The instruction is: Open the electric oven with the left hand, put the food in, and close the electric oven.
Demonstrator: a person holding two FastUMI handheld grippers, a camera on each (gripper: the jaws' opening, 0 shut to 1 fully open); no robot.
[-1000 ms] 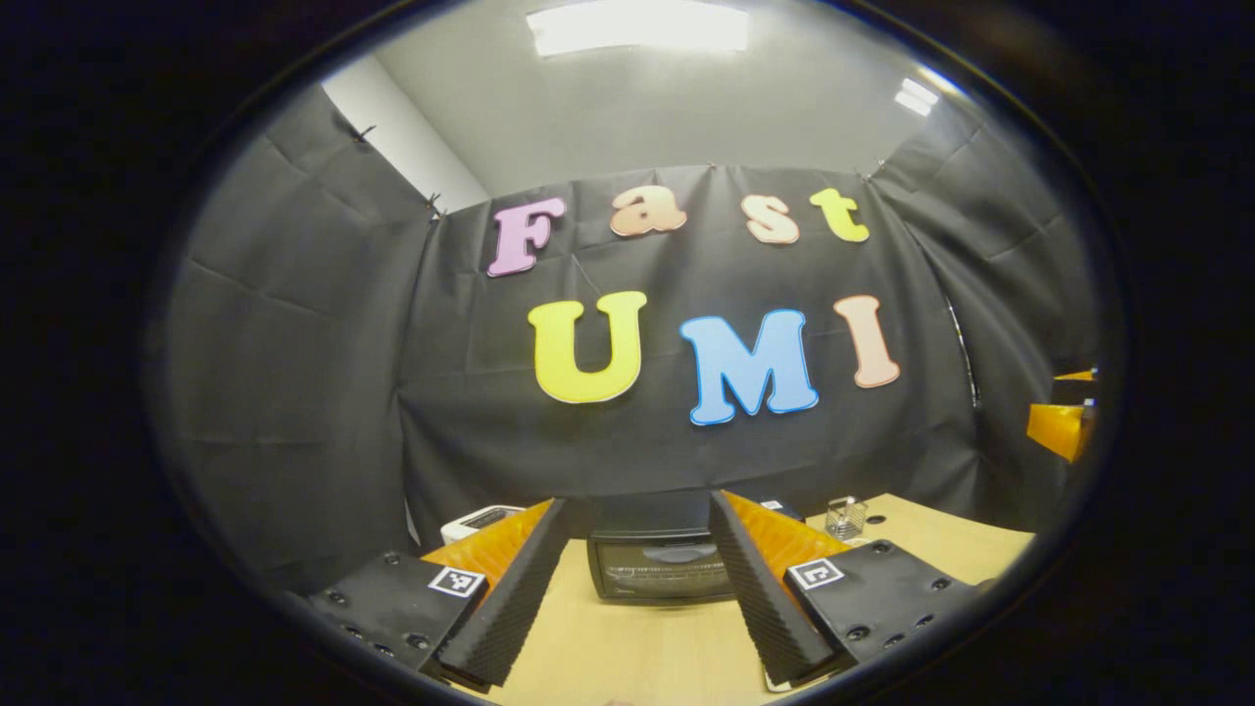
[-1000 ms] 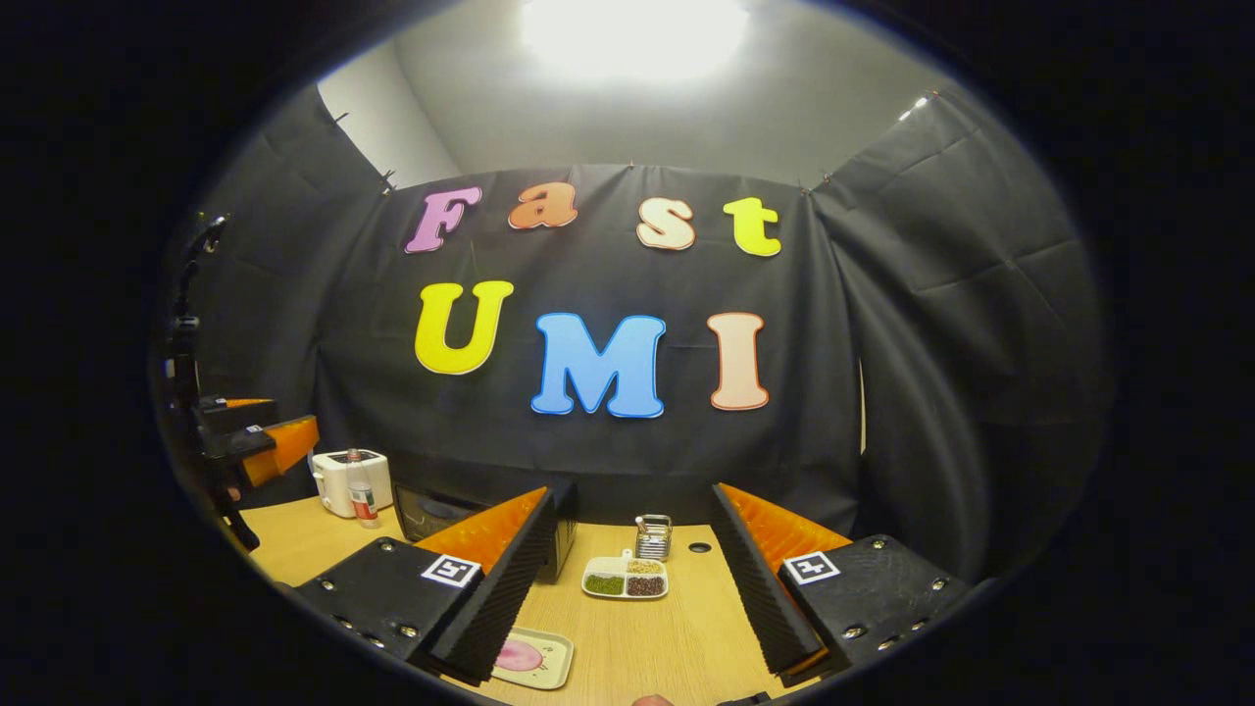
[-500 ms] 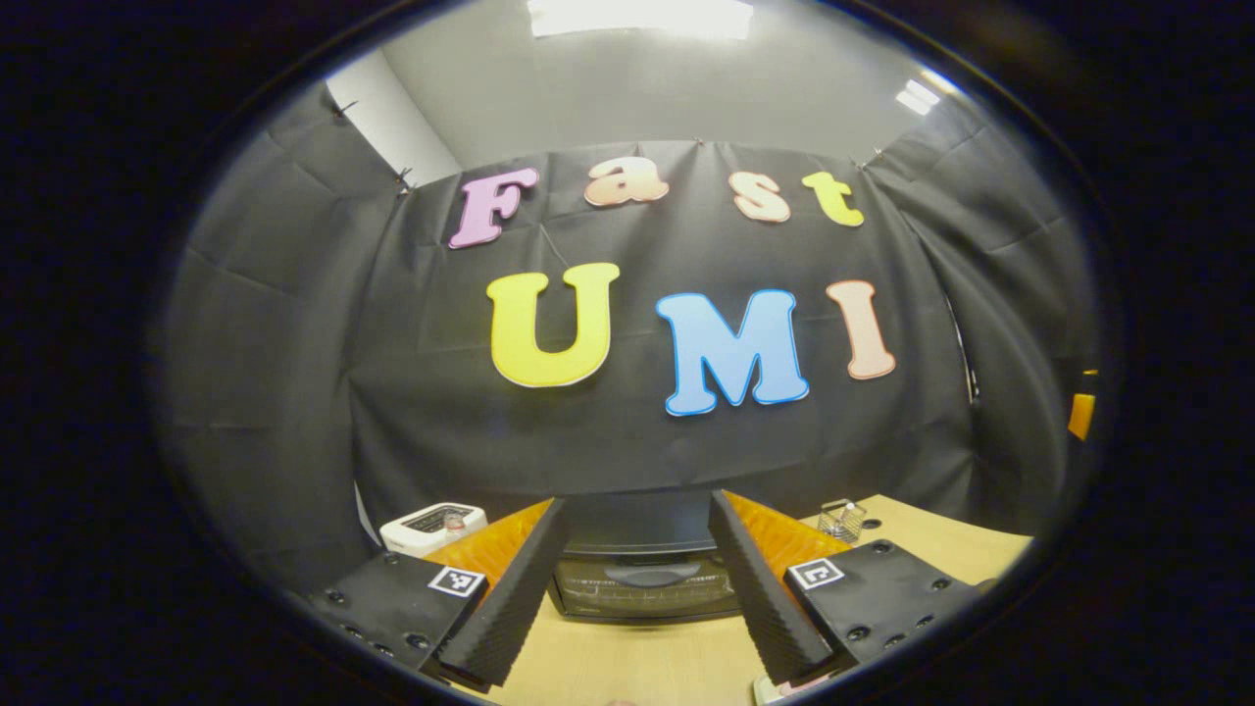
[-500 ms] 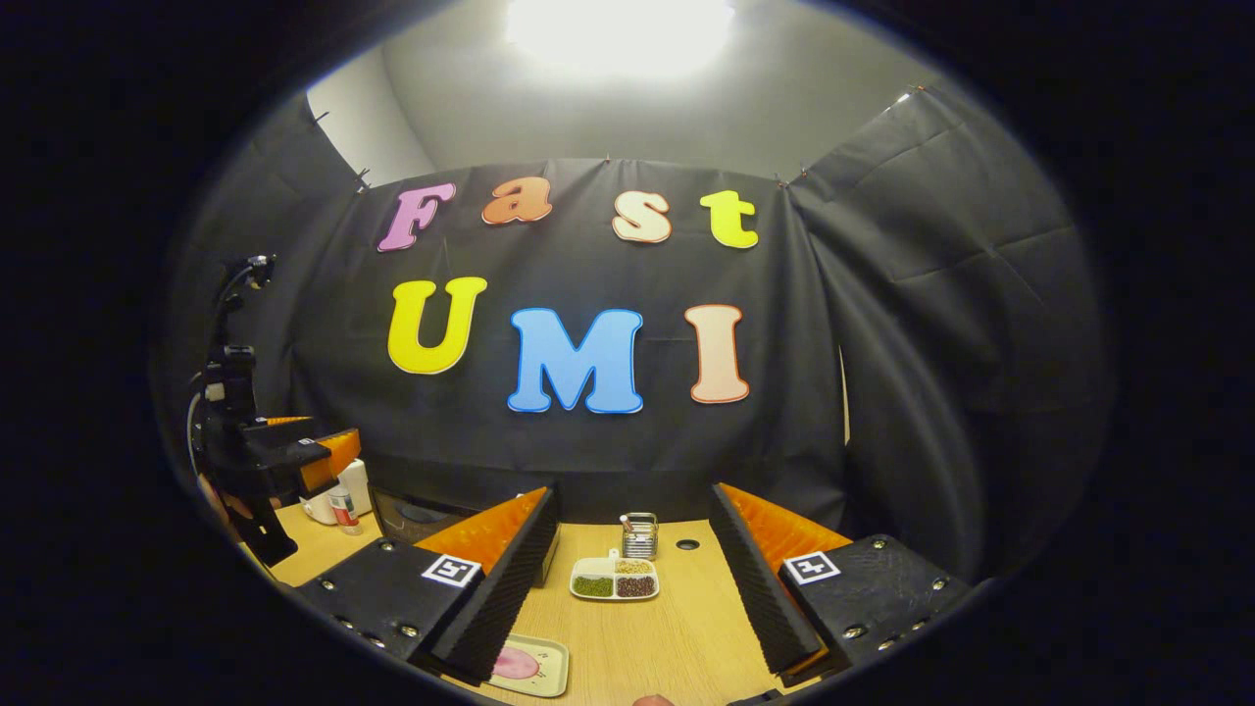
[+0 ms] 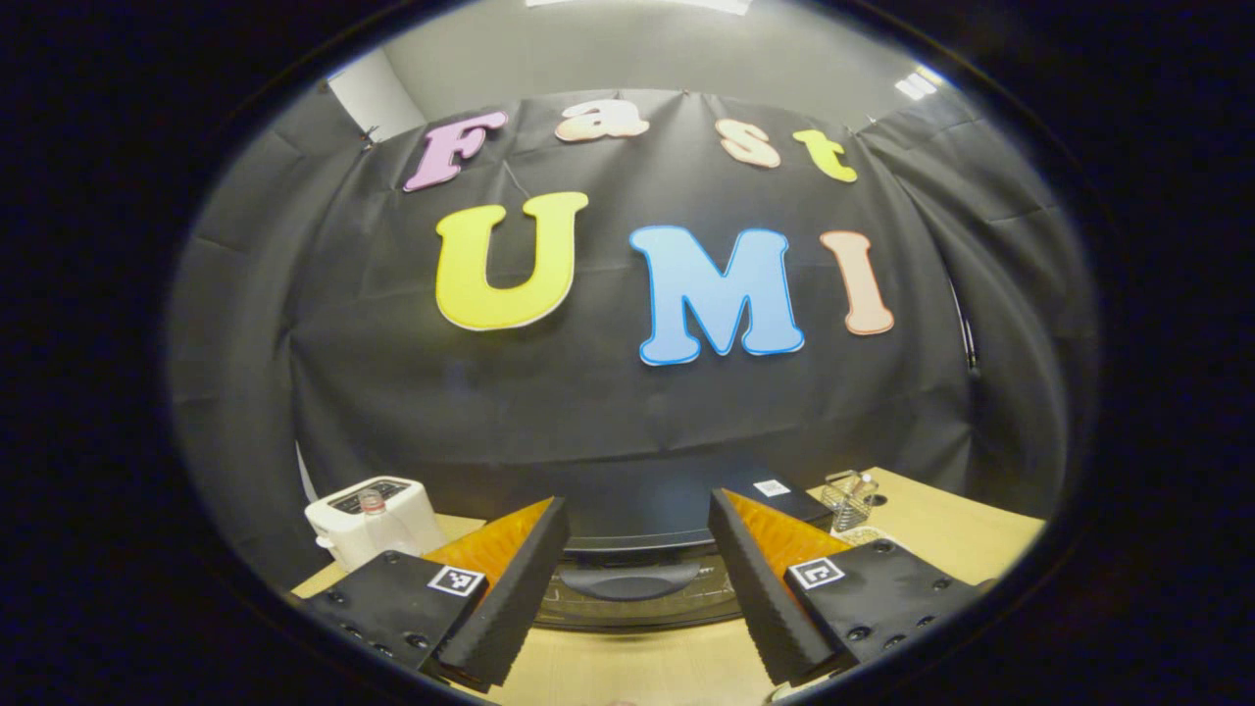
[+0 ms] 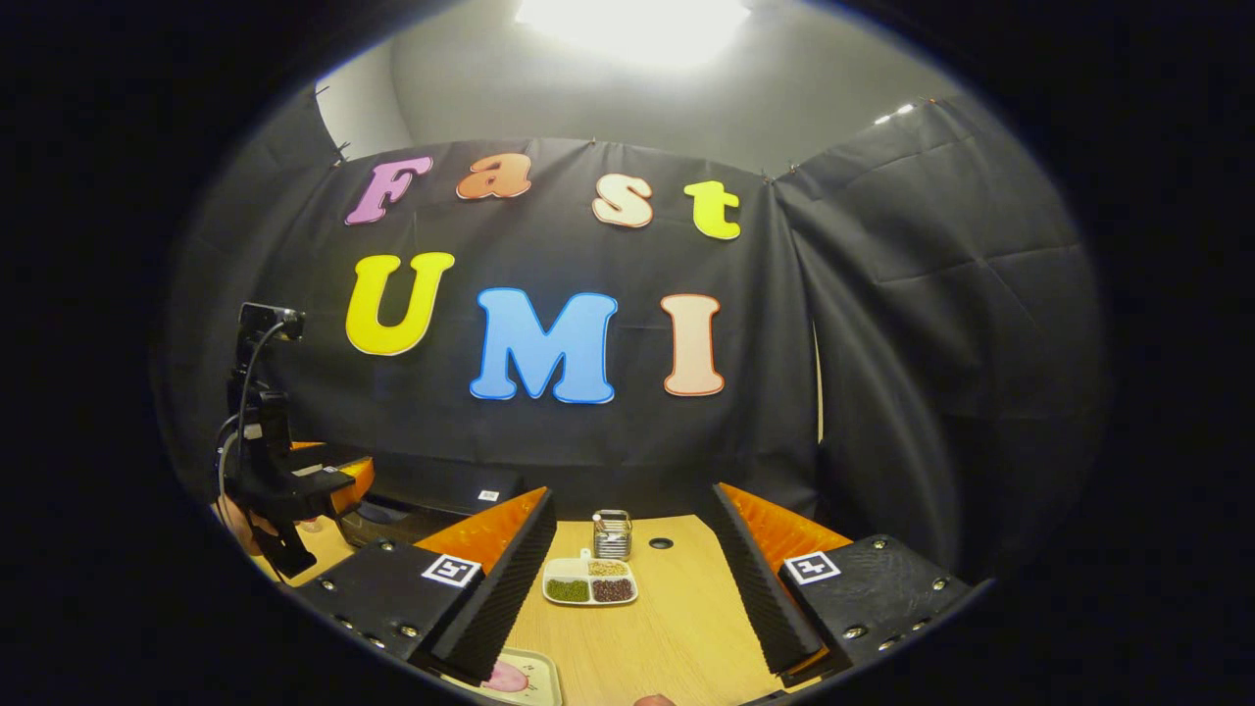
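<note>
Closing in since a second ago, the left tongs (image 5: 635, 588), gaping and empty, now straddle the handle of the black electric oven (image 5: 637, 588) at the worktop's (image 6: 667, 628) far left, so opening looks imminent, while the right tongs (image 6: 627, 598) hang open.

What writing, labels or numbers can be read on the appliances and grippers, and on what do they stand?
No text is legible.
White sticker on the electric oven: too small to read.
Toaster top panel: blurred.
Square tags on the left gripper and the right gripper: patterns, not words.
</note>
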